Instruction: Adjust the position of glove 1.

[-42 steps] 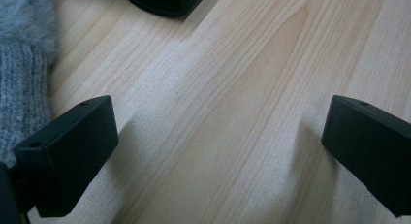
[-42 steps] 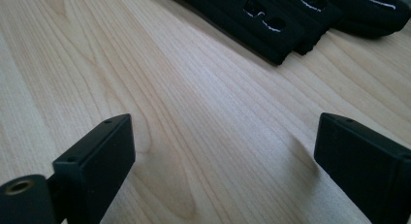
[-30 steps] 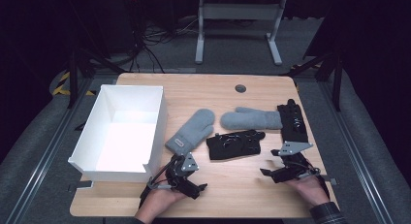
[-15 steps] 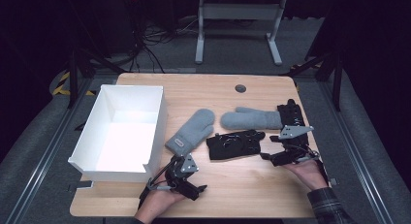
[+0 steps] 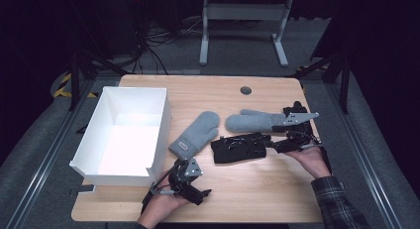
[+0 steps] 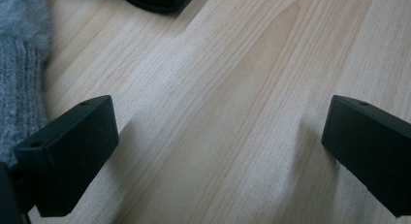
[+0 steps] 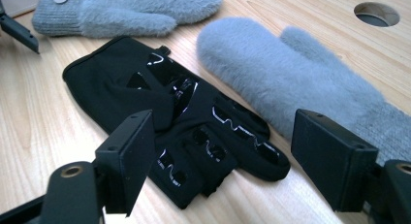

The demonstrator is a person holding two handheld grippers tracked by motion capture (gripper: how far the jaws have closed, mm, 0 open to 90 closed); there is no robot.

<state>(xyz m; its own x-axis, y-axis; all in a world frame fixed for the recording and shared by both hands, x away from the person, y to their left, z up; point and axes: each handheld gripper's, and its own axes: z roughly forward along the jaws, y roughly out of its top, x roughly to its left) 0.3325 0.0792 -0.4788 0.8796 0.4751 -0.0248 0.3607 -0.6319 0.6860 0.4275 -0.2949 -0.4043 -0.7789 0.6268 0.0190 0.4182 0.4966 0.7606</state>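
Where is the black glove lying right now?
In the high view the black glove lies right of centre on the table, between two grey mittens, at the right gripper.

High view: overhead, facing forward and down. Right gripper view sits close, the black glove [image 7: 179, 122] lying between and beyond its jaws; high view shares it [image 5: 238, 148]. Left gripper view: closer still, bare table [image 6: 218, 112] between its jaws.

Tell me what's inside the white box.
The white box looks empty: its floor and far walls are bare in the high view. The strip of floor just behind its near wall is hidden.
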